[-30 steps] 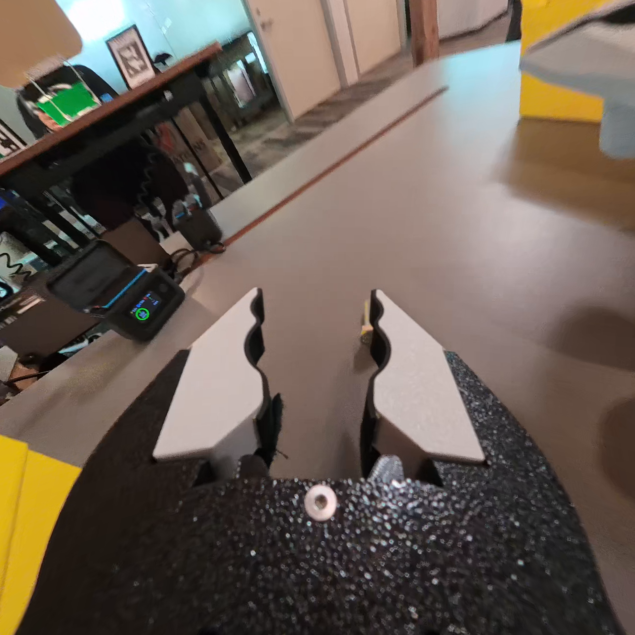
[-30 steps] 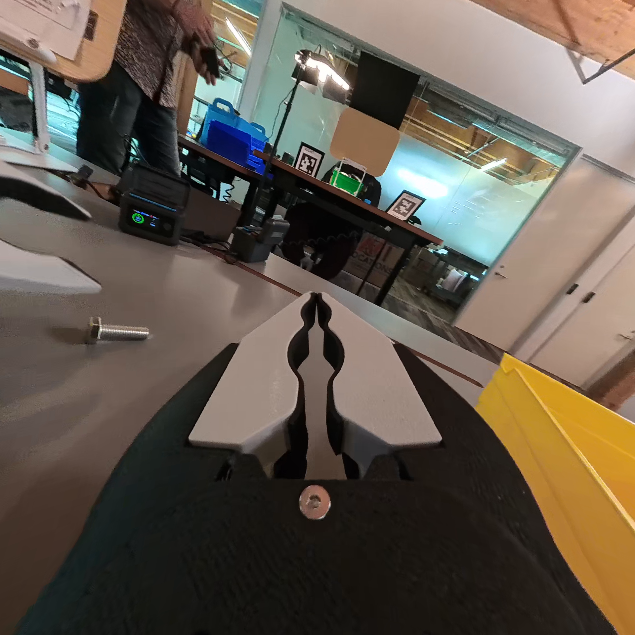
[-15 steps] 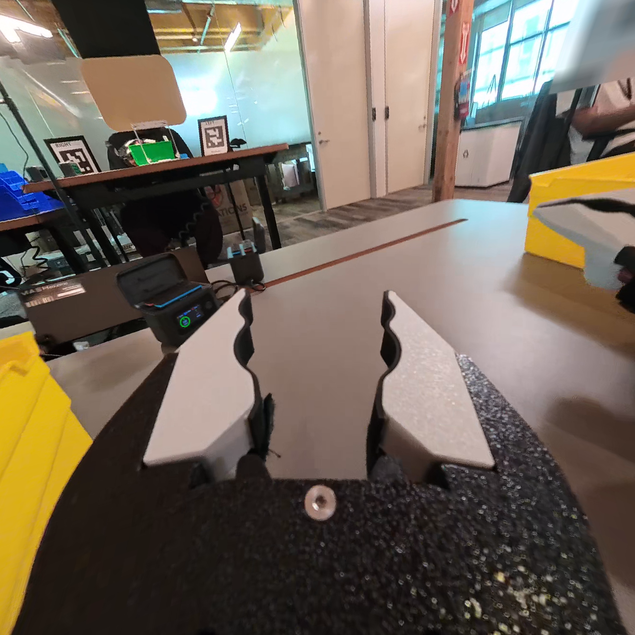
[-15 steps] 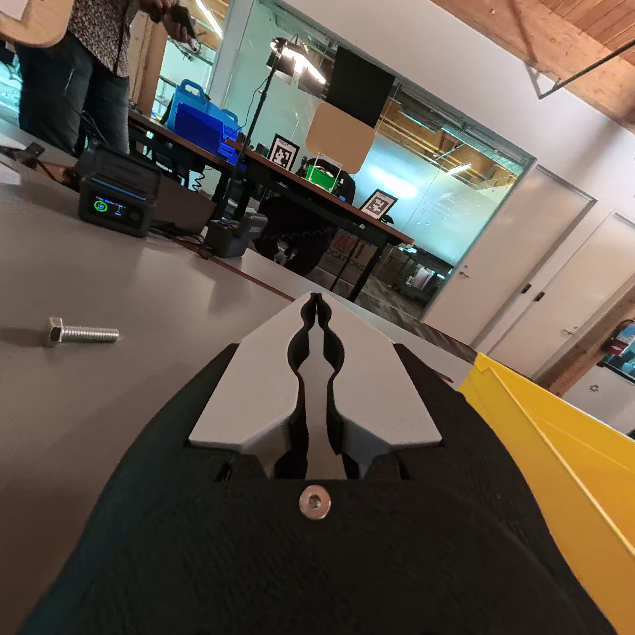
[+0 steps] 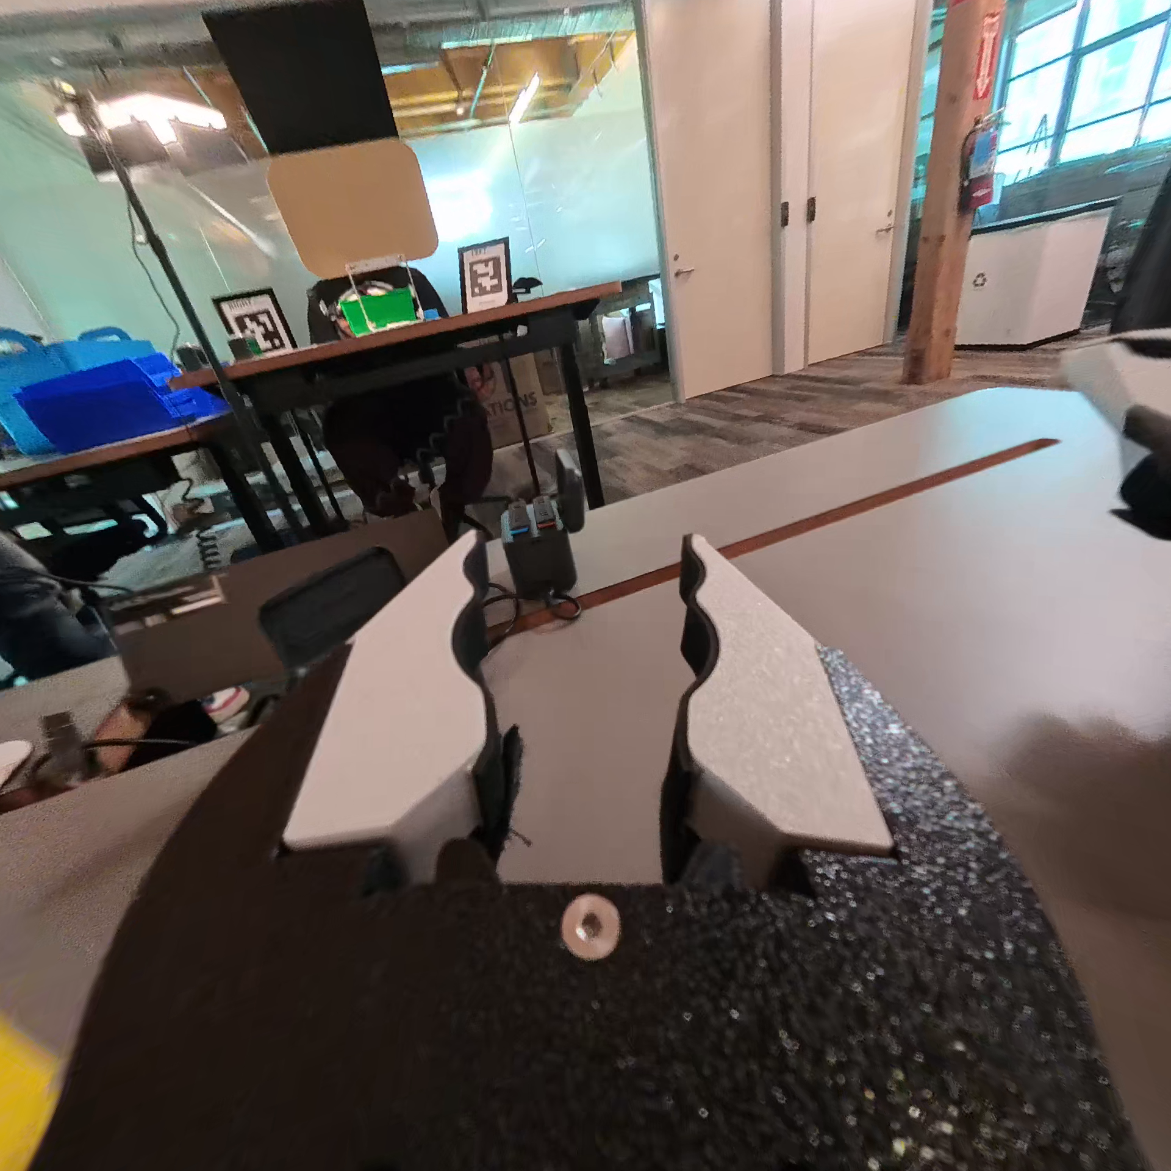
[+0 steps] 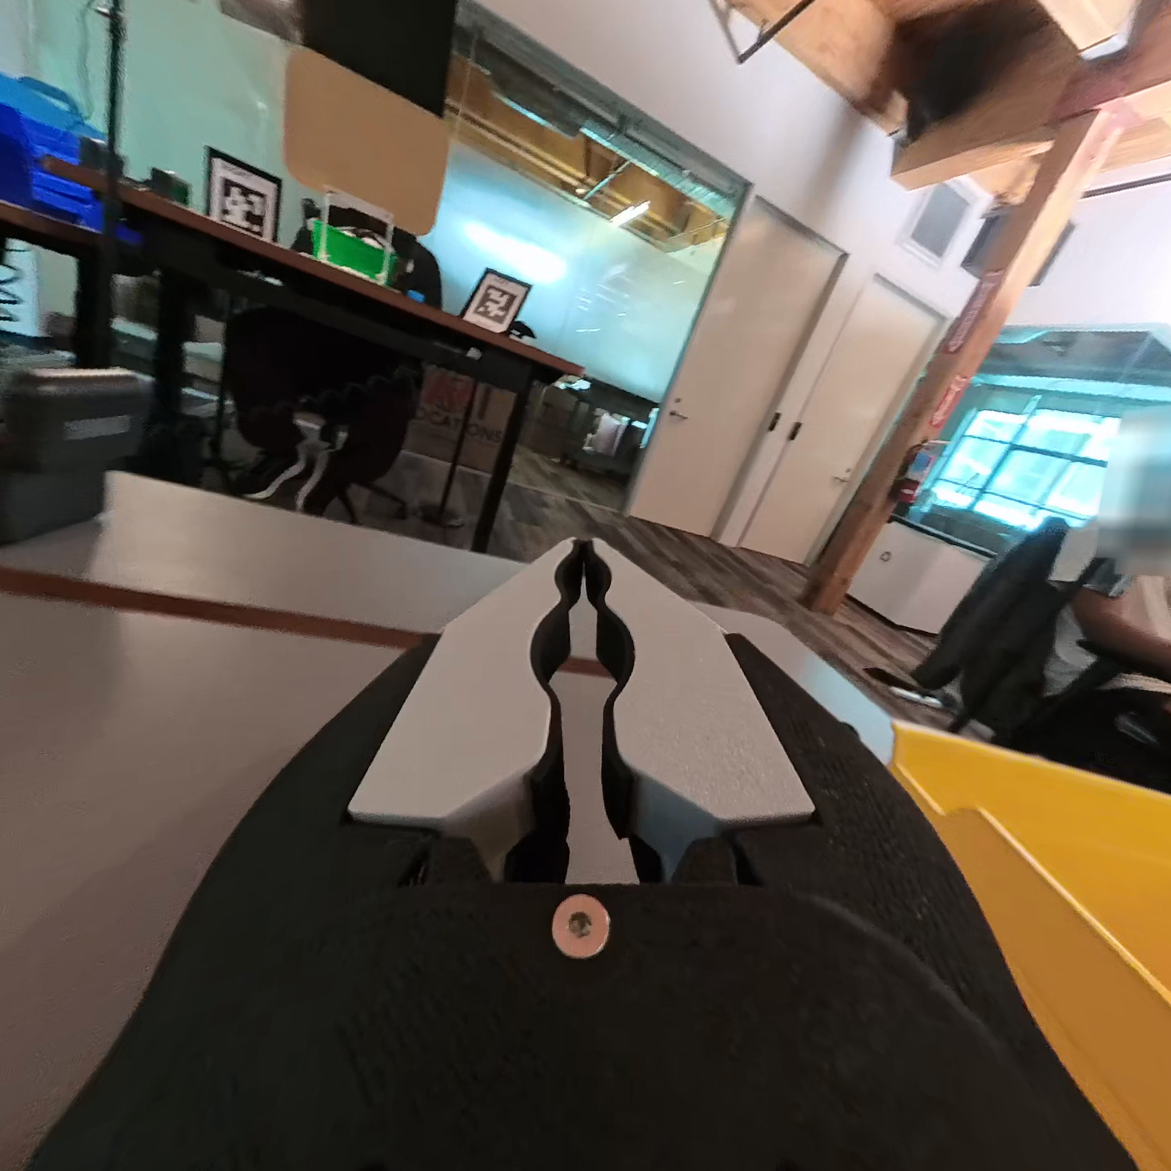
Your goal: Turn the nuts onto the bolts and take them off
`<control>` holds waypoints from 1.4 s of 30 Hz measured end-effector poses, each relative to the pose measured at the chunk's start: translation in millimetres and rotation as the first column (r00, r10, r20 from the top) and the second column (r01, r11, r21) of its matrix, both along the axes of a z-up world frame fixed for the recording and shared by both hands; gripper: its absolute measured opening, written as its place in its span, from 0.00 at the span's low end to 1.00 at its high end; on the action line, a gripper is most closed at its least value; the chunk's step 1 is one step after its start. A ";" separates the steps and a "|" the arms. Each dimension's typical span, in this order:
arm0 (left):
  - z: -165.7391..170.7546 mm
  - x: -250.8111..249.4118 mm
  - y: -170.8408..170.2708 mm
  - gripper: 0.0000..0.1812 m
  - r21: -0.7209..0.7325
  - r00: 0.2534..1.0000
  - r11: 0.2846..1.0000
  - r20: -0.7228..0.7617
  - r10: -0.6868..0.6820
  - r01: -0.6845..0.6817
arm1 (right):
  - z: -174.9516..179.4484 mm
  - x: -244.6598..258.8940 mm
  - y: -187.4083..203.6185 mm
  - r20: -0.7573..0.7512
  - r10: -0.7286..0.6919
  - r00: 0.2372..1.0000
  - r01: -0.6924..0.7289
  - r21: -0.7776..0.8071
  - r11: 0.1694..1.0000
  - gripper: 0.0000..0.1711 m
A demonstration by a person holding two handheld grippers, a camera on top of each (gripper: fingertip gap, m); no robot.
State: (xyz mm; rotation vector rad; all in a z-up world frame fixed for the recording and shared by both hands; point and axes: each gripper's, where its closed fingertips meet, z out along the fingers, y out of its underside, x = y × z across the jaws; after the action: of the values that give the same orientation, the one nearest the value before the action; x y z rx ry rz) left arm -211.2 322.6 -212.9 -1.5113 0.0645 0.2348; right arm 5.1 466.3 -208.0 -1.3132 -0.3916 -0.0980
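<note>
My left gripper (image 5: 580, 551) is open and empty, held above the grey table (image 5: 919, 602), with bare tabletop between its fingers. My right gripper (image 6: 582, 550) is shut with nothing between its fingers and points over the table's far edge. It also shows blurred at the right edge of the left wrist view (image 5: 1134, 405). No bolt or nut is in view in either current frame.
A yellow bin (image 6: 1045, 843) stands at the right of the right gripper; a yellow corner (image 5: 19, 1102) shows at the lower left. A small black charger with cables (image 5: 538, 557) sits by the table's seam. A grey case (image 6: 57, 443) stands at the far left. Desks stand behind. About 25 cm separates my left fingertips from my right.
Both grippers have tilted up and swung. The bolt that lay on the table left of the right gripper has gone out of view. The left gripper stays open, the right stays shut.
</note>
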 end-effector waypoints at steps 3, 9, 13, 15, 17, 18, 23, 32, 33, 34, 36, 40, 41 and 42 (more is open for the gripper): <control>-12.3 -3.0 34.8 0.30 -0.027 0.996 0.999 0.085 -0.018 0.021 | -3.1 7.2 44.1 -0.027 -0.066 0.997 0.065 -0.029 0.997 0.00; -22.9 28.6 34.4 0.15 -0.080 0.993 0.991 -0.024 -0.111 0.109 | -52.6 21.8 82.2 -0.055 -0.066 0.996 0.037 -0.420 0.907 0.00; -29.4 21.7 70.5 0.05 -0.178 0.993 0.978 -0.031 -0.113 0.105 | -92.4 24.3 90.0 -0.002 -0.056 0.998 0.041 -0.650 0.759 0.00; -38.2 15.5 96.9 0.02 -0.216 0.991 0.971 -0.054 -0.119 0.105 | -99.6 18.5 96.3 -0.015 -0.047 0.999 0.023 -0.692 0.722 0.00; -44.6 9.7 120.7 0.00 -0.227 0.992 0.968 -0.045 -0.118 0.105 | -103.0 16.1 106.9 0.030 -0.050 0.998 0.056 -0.703 0.709 0.00; -43.8 6.4 130.3 0.00 -0.213 0.993 0.972 -0.043 -0.108 0.097 | -101.1 15.7 113.3 0.046 -0.057 0.997 0.073 -0.685 0.725 0.00; -40.7 3.1 155.6 0.00 -0.188 0.995 0.979 -0.039 -0.094 0.085 | -93.6 11.6 114.8 0.132 -0.046 0.990 0.117 -0.599 0.792 0.00; -57.1 15.0 163.8 0.00 -0.282 0.980 0.955 -0.147 -0.134 0.088 | -126.1 9.1 114.1 0.174 0.018 0.985 0.127 -0.783 0.609 0.00; -57.4 15.1 164.1 0.00 -0.283 0.979 0.955 -0.150 -0.135 0.088 | -126.2 8.8 114.6 0.167 0.017 0.986 0.123 -0.785 0.607 0.00; -57.4 14.5 164.3 0.00 -0.284 0.980 0.955 -0.147 -0.134 0.088 | -126.2 8.7 114.7 0.165 0.014 0.986 0.122 -0.784 0.608 0.00; -56.5 14.3 163.9 0.00 -0.278 0.981 0.956 -0.140 -0.135 0.093 | -126.1 8.7 114.9 0.168 0.007 0.986 0.128 -0.776 0.617 0.00; -56.3 15.3 163.4 0.00 -0.276 0.980 0.956 -0.139 -0.141 0.099 | -126.0 8.5 115.5 0.180 0.001 0.984 0.140 -0.767 0.626 0.00; -55.8 15.4 163.1 0.00 -0.274 0.980 0.957 -0.138 -0.142 0.100 | -125.8 8.3 116.0 0.172 -0.003 0.985 0.136 -0.763 0.632 0.00; -55.1 15.5 162.8 0.00 -0.269 0.980 0.958 -0.136 -0.142 0.101 | -125.6 7.8 117.0 0.160 -0.008 0.987 0.128 -0.757 0.640 0.00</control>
State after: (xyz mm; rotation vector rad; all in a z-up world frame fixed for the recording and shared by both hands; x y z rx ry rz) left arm -195.7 485.4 -268.0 -1.7427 0.3228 0.2513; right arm 12.8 583.3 -333.6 -2.1917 -0.5360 -0.0913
